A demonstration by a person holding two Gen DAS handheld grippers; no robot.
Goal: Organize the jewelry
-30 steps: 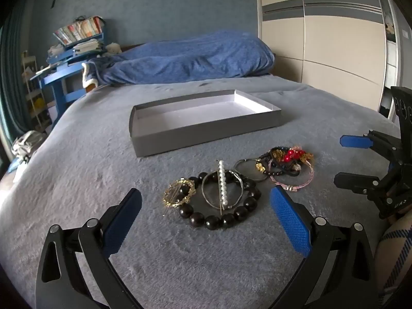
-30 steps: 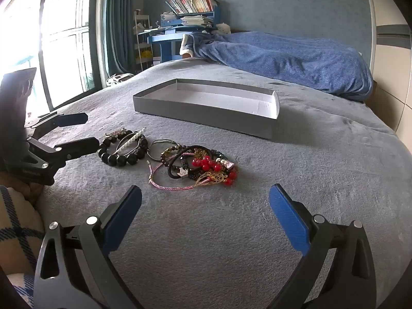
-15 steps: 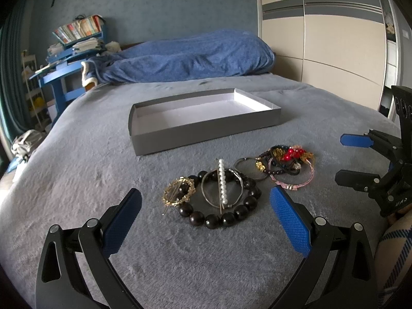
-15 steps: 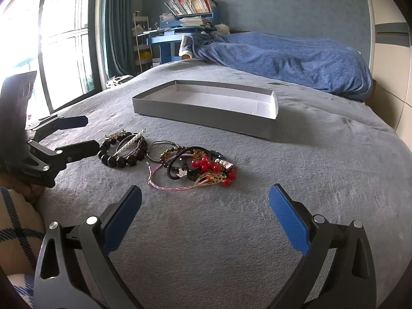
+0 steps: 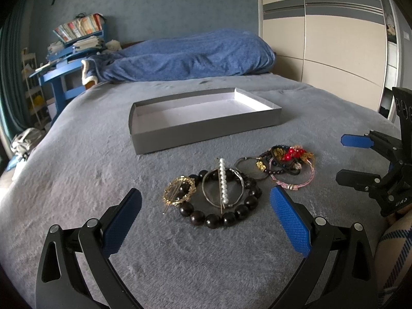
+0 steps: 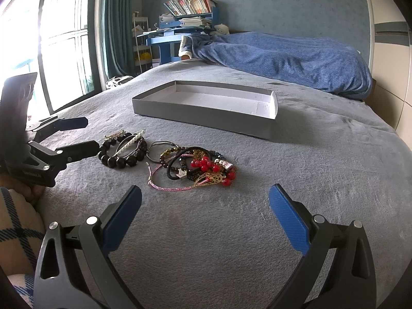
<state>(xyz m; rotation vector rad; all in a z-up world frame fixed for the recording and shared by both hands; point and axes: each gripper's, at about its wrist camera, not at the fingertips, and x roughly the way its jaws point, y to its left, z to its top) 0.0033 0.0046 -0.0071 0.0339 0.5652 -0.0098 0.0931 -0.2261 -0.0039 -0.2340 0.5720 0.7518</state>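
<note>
Hovering above the grey bed cover [image 5: 77, 170], left tool [image 5: 206, 219] and right tool [image 6: 204, 212] both spread wide, grasping nothing; black bead bracelet [image 5: 221, 216] with pearl pin [image 5: 223, 180] just ahead of the left tool, red-beaded tangle [image 6: 206, 170] ahead of the right, grey tray [image 5: 206, 131] beyond

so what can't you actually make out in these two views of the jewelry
- Tangled pile, both views: overlapping strands hide how many separate pieces there are.
- Black bead bracelet, left wrist view: the gold ring brooch and wire bangle cover its far beads.
- Gray tray, right wrist view: the near wall hides the front strip of its floor.
- Books on the blue shelf: titles too small.
</note>
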